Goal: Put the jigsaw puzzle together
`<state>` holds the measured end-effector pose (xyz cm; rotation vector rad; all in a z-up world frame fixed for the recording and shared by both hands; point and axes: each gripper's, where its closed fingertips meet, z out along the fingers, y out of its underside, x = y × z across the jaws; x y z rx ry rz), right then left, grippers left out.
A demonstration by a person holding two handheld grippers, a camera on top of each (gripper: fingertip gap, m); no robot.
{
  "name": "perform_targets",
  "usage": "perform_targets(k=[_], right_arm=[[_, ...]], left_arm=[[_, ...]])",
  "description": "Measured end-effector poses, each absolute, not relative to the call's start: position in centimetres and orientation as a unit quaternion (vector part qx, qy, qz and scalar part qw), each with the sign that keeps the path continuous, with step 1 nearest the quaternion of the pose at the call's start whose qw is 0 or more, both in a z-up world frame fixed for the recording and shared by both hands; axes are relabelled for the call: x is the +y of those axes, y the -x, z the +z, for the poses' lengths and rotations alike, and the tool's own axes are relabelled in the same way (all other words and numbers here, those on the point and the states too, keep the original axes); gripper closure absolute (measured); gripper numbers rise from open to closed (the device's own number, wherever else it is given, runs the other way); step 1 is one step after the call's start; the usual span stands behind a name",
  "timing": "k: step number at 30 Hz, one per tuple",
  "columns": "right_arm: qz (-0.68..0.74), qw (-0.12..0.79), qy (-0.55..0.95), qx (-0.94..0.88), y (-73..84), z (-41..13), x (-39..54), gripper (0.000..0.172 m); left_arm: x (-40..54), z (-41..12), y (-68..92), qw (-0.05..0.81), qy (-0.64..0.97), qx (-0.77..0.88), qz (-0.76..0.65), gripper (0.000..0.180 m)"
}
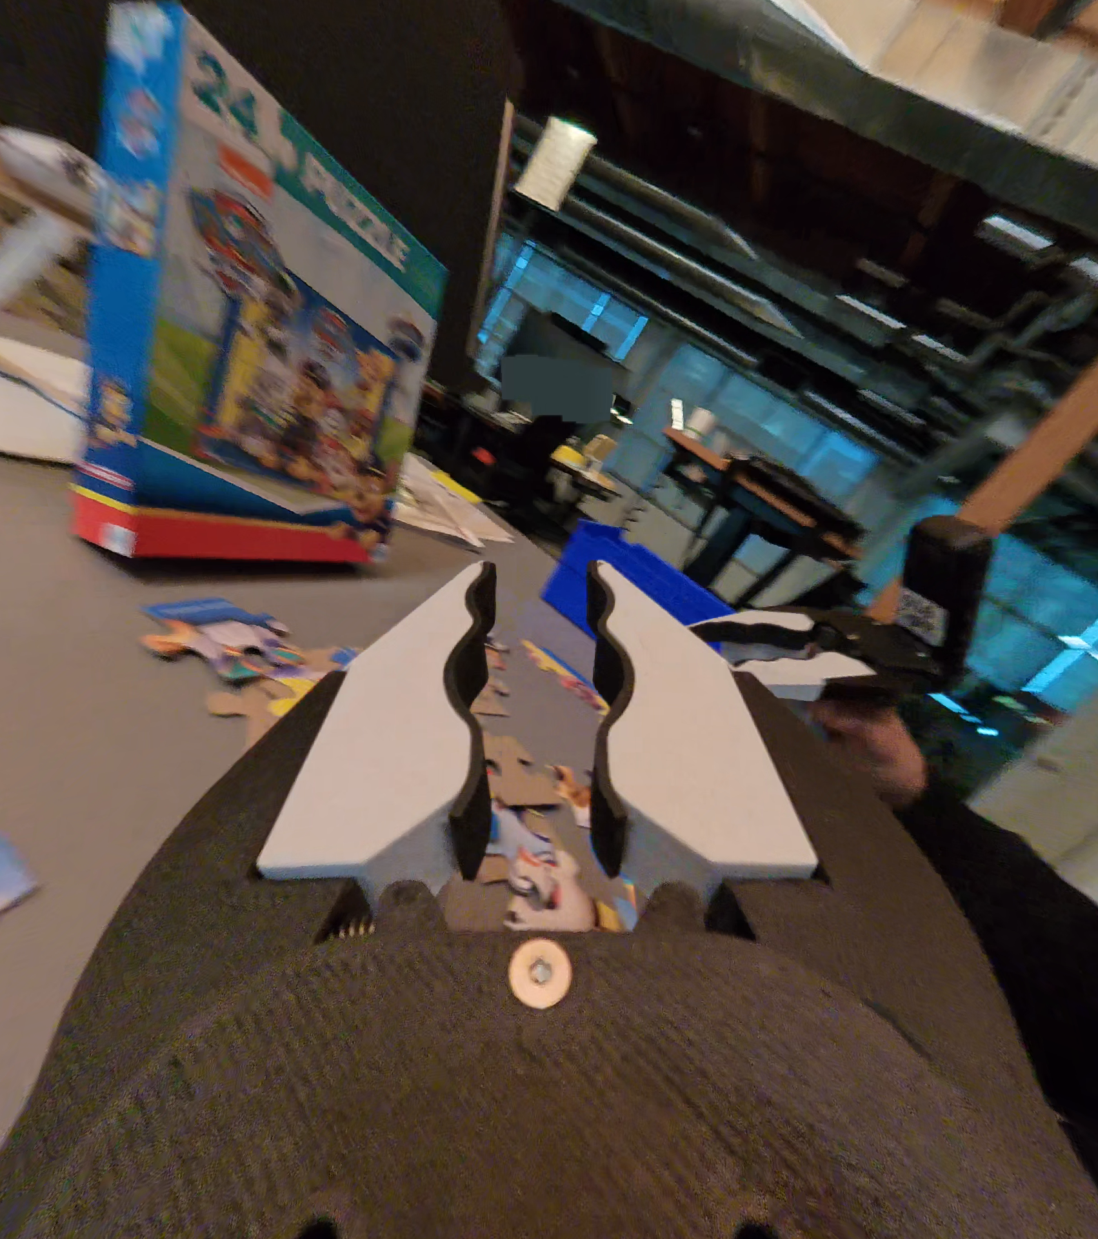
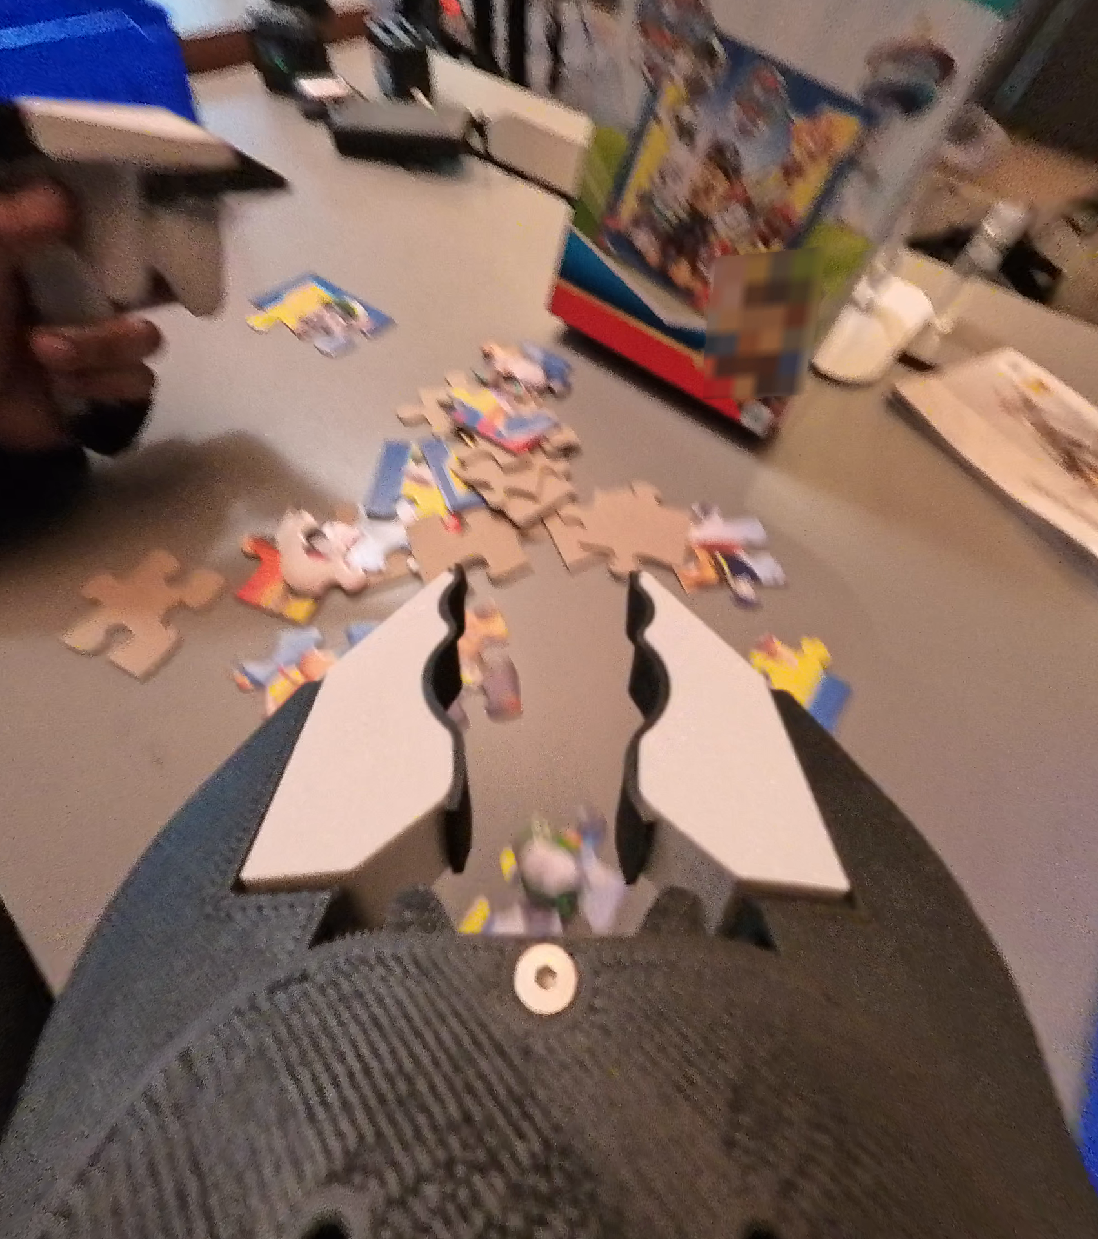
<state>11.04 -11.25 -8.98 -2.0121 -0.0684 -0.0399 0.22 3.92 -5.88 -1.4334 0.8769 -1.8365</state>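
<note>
A: Puzzle pieces [image 2: 499,496] lie in a loose heap on the grey table [image 2: 868,670], in the middle of the right wrist view. Some show pictures, some show plain brown backs.

B: Where is the right gripper [image 2: 546,583]?

A: Just above the near edge of the heap. Its two fingers stand wide apart, with nothing between them but table.

B: And the left gripper [image 1: 539,570]?

A: It is tilted, low over more pieces in the lower middle of its view. Its fingers stand a bit apart and hold nothing.

B: What else is there?

A: A bright puzzle box [image 1: 251,348] stands in the upper left. A blue bin [image 1: 627,576] sits just past the left fingertips.
</note>
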Motion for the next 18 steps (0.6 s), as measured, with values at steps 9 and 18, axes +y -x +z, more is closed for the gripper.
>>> perform_targets(k=[9, 18], right_arm=[[0.036, 0.442, 0.892, -0.084, -8.1, -15.1, 1.2, 0.109], [0.015, 0.348, 0.937, -0.033, -9.8, -19.7, 5.7, 0.082]], left_arm=[[5.2, -5.5, 0.5, 0.358, 0.551, 0.324, -0.681, 0.159], [5.9, -4.9, 1.0, 0.378, 0.543, 0.315, -0.681, 0.163]])
